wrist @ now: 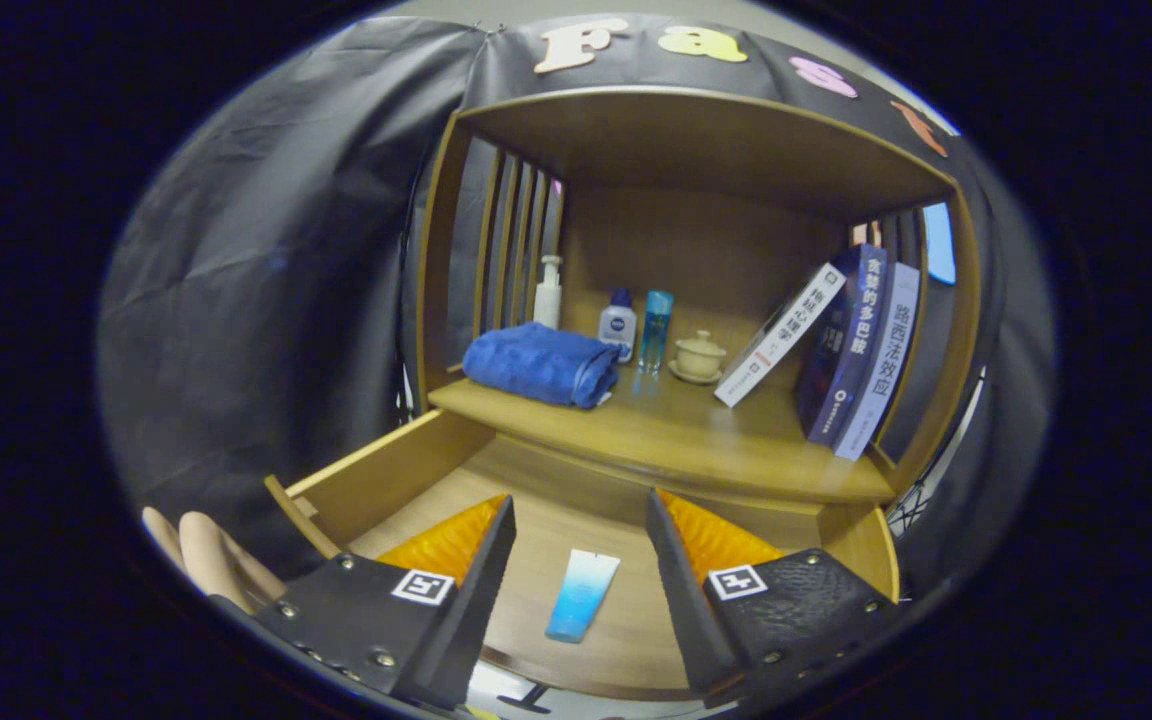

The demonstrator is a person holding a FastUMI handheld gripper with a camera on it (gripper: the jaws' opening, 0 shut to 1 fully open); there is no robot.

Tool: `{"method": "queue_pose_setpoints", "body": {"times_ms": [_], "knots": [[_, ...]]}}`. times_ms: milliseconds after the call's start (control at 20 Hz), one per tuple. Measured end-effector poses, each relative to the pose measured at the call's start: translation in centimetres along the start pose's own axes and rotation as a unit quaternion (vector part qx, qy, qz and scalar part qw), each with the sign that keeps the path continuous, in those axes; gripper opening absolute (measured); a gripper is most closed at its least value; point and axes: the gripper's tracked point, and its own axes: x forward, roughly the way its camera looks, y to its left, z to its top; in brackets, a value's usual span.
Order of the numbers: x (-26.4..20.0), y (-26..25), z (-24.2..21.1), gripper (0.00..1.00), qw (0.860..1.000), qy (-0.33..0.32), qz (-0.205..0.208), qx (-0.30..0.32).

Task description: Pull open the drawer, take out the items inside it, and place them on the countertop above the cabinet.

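Observation:
The wooden drawer (386, 480) is pulled open below the cabinet's countertop (676, 435). A flat blue-and-white tube (582, 594) lies on the drawer's floor. My gripper (581, 515) hovers over the drawer, open, with nothing held. The tube lies between the two fingers and a little below their tips. On the countertop rest a folded blue towel (539, 363), a white pump bottle (548, 292), a small white-and-blue bottle (618, 325), a slim blue bottle (654, 330) and a lidded cream cup (699, 355).
Several books (851, 345) lean against the right wall of the cabinet niche. The middle and front of the countertop are bare wood. A person's fingers (206, 555) show beside the drawer's left front corner. Slatted side panels (511, 245) close the niche at the left.

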Motion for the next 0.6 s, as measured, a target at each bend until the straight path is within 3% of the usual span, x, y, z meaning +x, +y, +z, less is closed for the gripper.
{"method": "queue_pose_setpoints", "body": {"times_ms": [150, 350, 600], "knots": [[1.4, 0.6, -2.1, 0.78, 0.996, 0.078, 0.03, -0.006], [3.7, 0.7, -4.8, 0.78, 0.987, 0.155, 0.037, -0.021], [5.8, 0.8, -9.4, 0.78, 0.964, 0.258, 0.039, -0.059]]}}
